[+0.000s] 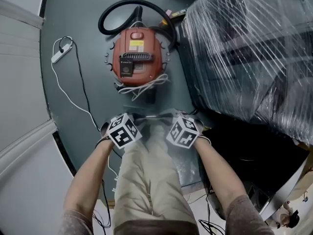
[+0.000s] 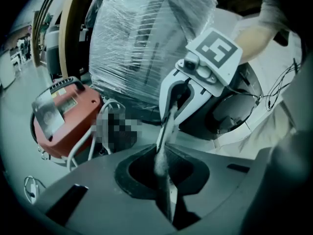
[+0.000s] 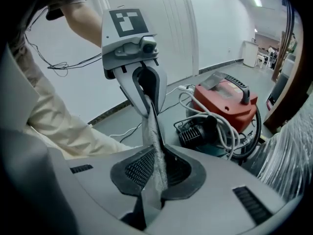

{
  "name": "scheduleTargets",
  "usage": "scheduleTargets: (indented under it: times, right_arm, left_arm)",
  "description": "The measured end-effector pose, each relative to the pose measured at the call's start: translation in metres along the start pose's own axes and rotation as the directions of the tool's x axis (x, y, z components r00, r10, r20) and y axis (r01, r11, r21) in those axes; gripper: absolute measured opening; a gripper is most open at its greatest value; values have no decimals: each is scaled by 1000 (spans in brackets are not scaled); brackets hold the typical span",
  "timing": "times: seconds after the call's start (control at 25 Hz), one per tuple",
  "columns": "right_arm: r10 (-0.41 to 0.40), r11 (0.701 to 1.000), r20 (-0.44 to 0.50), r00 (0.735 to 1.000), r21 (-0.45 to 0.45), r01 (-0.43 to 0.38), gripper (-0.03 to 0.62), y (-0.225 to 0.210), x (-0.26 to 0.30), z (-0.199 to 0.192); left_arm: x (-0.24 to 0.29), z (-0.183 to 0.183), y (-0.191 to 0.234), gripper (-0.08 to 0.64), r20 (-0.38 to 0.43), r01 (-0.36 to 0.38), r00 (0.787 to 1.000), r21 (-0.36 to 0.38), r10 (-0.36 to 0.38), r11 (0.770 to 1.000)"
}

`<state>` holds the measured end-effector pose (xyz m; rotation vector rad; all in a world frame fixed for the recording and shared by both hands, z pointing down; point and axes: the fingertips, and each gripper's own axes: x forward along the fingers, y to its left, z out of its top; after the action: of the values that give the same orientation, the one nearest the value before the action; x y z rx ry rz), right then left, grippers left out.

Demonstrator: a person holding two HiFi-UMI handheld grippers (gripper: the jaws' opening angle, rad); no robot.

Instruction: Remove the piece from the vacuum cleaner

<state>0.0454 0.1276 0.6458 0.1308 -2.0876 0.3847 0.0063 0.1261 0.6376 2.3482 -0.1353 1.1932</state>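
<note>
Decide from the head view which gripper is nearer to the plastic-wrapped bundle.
Right. The right gripper is just beside the lower left edge of the bundle; the left gripper is farther left, across the thin piece they both hold.

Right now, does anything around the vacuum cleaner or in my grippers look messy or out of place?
The white cord lies in a loose tangle beside the red vacuum cleaner, not wound up. The thin grey piece clamped between the left gripper and right gripper looks fuzzy, perhaps dusty.
</note>
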Motion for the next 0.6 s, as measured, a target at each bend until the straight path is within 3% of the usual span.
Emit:
scheduleTargets:
  times: [0.6]
  right_arm:
    - [-74,997,48,996,9,74,39,14,-193,124]
  left_arm:
    - [-186,127,-54,37,-10,-43,999,65,43,997]
